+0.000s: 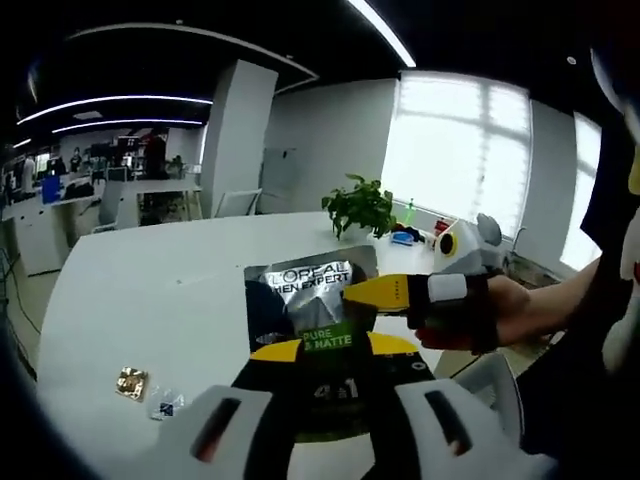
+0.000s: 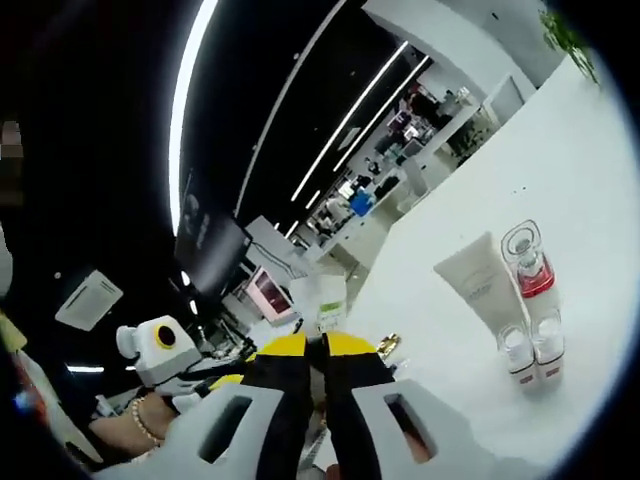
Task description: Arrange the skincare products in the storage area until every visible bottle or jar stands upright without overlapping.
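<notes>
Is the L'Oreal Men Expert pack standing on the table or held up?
Held up: the left gripper is shut on the L'Oreal Men Expert pack, and the right gripper pinches its side above the white table.

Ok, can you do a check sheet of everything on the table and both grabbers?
Surface: white table, mostly bare.
Job's things: grey-green L'Oreal pack held up; white tube, clear red-filled bottle and two small white jars grouped together.
Clutter: gold wrapper, small clear packet, potted green plant.
Grippers: left gripper and right gripper both shut on the pack.
Cables: nothing seen.
Surroundings: office desks, bright window.
</notes>
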`<state>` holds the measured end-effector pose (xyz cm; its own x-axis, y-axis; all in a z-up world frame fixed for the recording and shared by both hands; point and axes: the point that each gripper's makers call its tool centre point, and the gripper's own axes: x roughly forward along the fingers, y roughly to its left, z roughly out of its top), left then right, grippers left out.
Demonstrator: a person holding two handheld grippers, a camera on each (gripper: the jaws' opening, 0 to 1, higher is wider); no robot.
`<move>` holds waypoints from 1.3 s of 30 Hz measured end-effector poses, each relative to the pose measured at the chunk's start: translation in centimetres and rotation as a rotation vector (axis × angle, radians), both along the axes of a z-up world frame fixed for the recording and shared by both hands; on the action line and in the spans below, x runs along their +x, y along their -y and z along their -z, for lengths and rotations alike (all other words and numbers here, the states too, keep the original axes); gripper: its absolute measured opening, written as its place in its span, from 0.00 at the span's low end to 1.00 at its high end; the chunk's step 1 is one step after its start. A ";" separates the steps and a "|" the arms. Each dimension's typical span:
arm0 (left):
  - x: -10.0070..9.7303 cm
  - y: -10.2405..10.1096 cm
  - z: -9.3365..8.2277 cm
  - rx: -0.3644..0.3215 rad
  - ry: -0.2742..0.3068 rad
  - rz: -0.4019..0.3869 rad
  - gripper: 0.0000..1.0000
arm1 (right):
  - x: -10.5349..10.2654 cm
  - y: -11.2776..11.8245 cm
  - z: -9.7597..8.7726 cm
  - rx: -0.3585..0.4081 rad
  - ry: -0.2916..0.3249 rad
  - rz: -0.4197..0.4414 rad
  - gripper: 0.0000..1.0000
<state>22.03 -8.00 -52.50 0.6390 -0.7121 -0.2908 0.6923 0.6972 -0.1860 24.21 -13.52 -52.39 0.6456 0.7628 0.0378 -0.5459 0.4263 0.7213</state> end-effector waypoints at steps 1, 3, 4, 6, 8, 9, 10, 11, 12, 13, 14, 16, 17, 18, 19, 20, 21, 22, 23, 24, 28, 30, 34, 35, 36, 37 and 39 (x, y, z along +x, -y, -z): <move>0.4 -0.7 -0.2 -0.016 -0.004 -0.019 0.28 | -0.2 0.0 -0.4 0.023 0.009 -0.017 0.03; 0.7 -1.6 -0.5 -0.048 -0.001 -0.024 0.31 | -0.8 -0.1 -0.9 0.078 0.014 -0.078 0.03; 0.9 -1.9 -0.9 -0.074 0.014 -0.030 0.33 | -0.9 0.0 -1.2 0.112 0.004 -0.089 0.03; 0.9 -2.5 -1.4 -0.134 -0.004 -0.029 0.36 | -1.3 0.2 -1.9 0.165 0.012 -0.121 0.03; 0.7 -2.8 -1.3 -0.151 -0.023 -0.002 0.41 | -1.8 0.3 -2.6 0.176 0.047 -0.149 0.03; 0.5 -2.6 -1.4 -0.170 -0.026 0.020 0.44 | -2.0 0.3 -2.9 0.176 0.061 -0.160 0.03; -0.1 -2.3 -1.2 -0.188 -0.056 0.058 0.46 | -2.3 0.3 -3.3 0.181 0.077 -0.179 0.03; -0.3 -2.2 -1.0 -0.189 -0.070 0.073 0.49 | -2.6 0.1 -3.7 0.191 0.092 -0.206 0.03; -0.7 -2.0 -0.7 -0.201 -0.099 0.104 0.49 | -2.8 0.0 -4.0 0.195 0.098 -0.220 0.03; -1.1 -1.8 -0.7 -0.227 -0.122 0.126 0.50 | -2.9 -0.1 -4.2 0.201 0.102 -0.233 0.03; -1.2 -1.7 -0.8 -0.254 -0.131 0.133 0.51 | -3.1 -0.2 -4.5 0.209 0.104 -0.246 0.03; -1.5 -1.3 -1.0 -0.288 -0.138 0.142 0.53 | -3.3 -0.5 -4.9 0.213 0.114 -0.265 0.02; -1.6 -1.1 -1.0 -0.300 -0.143 0.149 0.53 | -3.3 -0.6 -5.0 0.213 0.117 -0.273 0.02; -2.0 -0.7 -1.0 -0.306 -0.154 0.160 0.52 | -3.3 -0.7 -5.2 0.213 0.123 -0.280 0.02; -2.1 -0.4 -1.0 -0.312 -0.157 0.166 0.51 | -3.3 -0.9 -5.3 0.214 0.125 -0.285 0.02; -2.3 -0.1 -0.9 -0.317 -0.162 0.172 0.49 | -3.3 -1.0 -5.4 0.215 0.127 -0.290 0.02; -2.4 0.1 -0.8 -0.319 -0.168 0.174 0.46 | -3.4 -1.1 -5.5 0.215 0.130 -0.295 0.02; -2.6 0.4 -0.7 -0.321 -0.173 0.181 0.40 | -3.4 -1.2 -5.5 0.215 0.130 -0.296 0.02; -2.6 0.5 -0.6 -0.319 -0.174 0.182 0.37 | -3.3 -1.3 -5.6 0.213 0.130 -0.300 0.02; -2.8 0.7 -0.7 -0.326 -0.179 0.189 0.33 | -3.3 -1.3 -5.6 0.210 0.133 -0.301 0.02; -3.1 0.8 -0.6 -0.342 -0.194 0.197 0.20 | -3.2 -1.2 -5.5 0.202 0.126 -0.300 0.02; -3.2 0.7 -0.8 -0.374 -0.211 0.201 0.15 | -3.1 -1.0 -5.3 0.193 0.121 -0.293 0.02; -4.0 1.0 -2.3 -0.470 -0.238 0.247 0.00 | -2.5 -0.5 -5.0 0.180 0.110 -0.259 0.02; -4.0 1.2 -2.6 -0.490 -0.242 0.249 0.00 | -2.3 -0.4 -5.0 0.183 0.107 -0.251 0.02; -4.0 1.3 -2.4 -0.471 -0.246 0.245 0.00 | -2.2 -0.3 -5.1 0.199 0.099 -0.246 0.02; -4.0 1.3 -2.5 -0.477 -0.248 0.244 0.00 | -2.1 -0.3 -5.2 0.202 0.099 -0.241 0.02; -3.9 1.3 -2.9 -0.508 -0.260 0.235 0.00 | -1.8 -0.1 -5.3 0.209 0.096 -0.222 0.02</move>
